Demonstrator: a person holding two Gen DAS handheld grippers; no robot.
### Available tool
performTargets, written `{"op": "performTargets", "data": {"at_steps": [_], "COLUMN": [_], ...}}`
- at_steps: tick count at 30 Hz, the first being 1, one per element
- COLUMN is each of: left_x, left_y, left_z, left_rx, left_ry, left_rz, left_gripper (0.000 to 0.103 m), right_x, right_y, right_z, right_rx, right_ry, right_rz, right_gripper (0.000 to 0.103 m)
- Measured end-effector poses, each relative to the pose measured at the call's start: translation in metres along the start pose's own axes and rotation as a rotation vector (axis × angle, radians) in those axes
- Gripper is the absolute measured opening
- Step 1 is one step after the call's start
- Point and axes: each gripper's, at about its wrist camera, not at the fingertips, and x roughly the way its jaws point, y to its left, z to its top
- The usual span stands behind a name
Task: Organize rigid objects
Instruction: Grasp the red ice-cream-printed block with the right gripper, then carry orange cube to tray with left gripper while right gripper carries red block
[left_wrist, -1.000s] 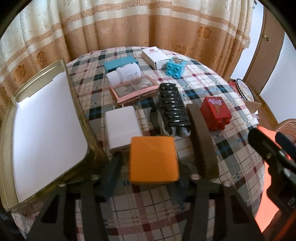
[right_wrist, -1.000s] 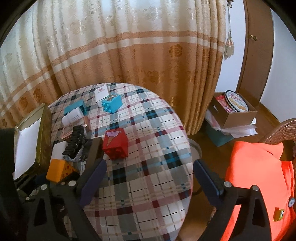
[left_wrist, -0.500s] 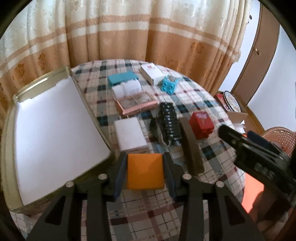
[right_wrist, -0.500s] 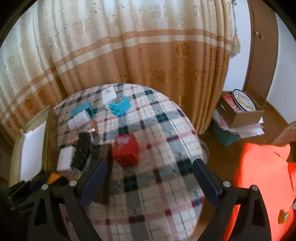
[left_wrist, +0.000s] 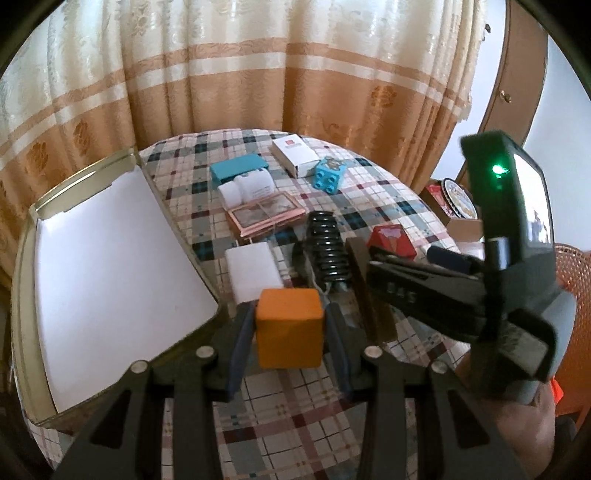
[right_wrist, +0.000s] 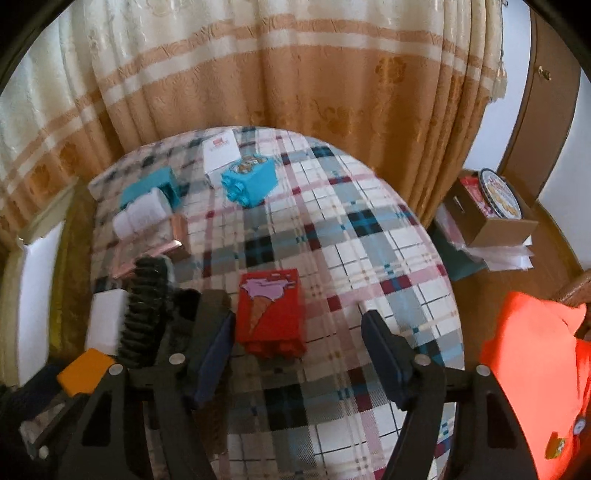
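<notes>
A round table under a plaid tablecloth (right_wrist: 369, 236), seen from two hand-held grippers, with striped beige curtains (left_wrist: 258, 74) behind.

The left gripper (left_wrist: 290, 332) is clamped on an orange block (left_wrist: 289, 332), one blue pad pressing each side, the block held clear above the cloth. Left of this gripper lies an open gold tin with a white lining (left_wrist: 110, 277). Just beyond the block sits a flat white box (left_wrist: 253, 271), and to the right of that a black coil spring (left_wrist: 327, 251) lying lengthwise, with a dark brown strip (left_wrist: 369, 288) beside it. Farther ahead are a copper-edged framed picture (left_wrist: 266, 218), a white bottle on its side (left_wrist: 247, 188), a teal box (left_wrist: 238, 168), a white carton with a red mark (left_wrist: 295, 153) and a light blue toy brick (left_wrist: 330, 173).

The right gripper (right_wrist: 297, 354) crosses the left camera's right side. Its jaws are closing, still apart, and nothing is pressed between them. A red block with an ice-cream cone picture (right_wrist: 271, 312) sits on the cloth just ahead of this gripper, nearer its left finger (right_wrist: 214, 350) and not touched by it. To the right, off the table, an orange-red garment (right_wrist: 535, 369) shows, and on the floor beyond, a cardboard box holding a round biscuit tin (right_wrist: 500, 192).
</notes>
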Motion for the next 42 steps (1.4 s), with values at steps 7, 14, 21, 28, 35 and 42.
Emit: {"op": "performTargets", "data": {"at_steps": [7,14,21,28,35,42], "left_x": [-0.002,-0.016,-0.039,-0.057,-0.069,-0.07], "left_y": [-0.002,-0.007,0.008,0.032,0.06,0.062], "left_z": [-0.002,-0.002,0.0,-0.001,-0.003,-0.007], "left_rx": [-0.004,0.009,-0.021,-0.062,-0.112,-0.11], "left_ry": [0.002,-0.027,-0.075,-0.114,-0.14,-0.142], "left_rz": [-0.015,-0.029,-0.019,0.012,0.043,0.032], "left_gripper": [0.039,0.039,0.039,0.039,0.039,0.039], "right_x": [0.006,-0.015,-0.061,-0.097,-0.111,-0.103], "right_y": [0.001,-0.002,-0.002,0.019,0.037,0.015], "right_z": [-0.002,-0.002,0.0,0.002,0.002,-0.01], "right_rx": [-0.036,-0.018,0.026,0.02,-0.026,0.021], "right_ry": [0.016,-0.017,-0.102,-0.168,-0.2,-0.168], "right_rz": [-0.001,0.022,0.133,0.211,0.217,0.154], "right_gripper": [0.035,0.034,0.034,0.034,0.034,0.034]}}
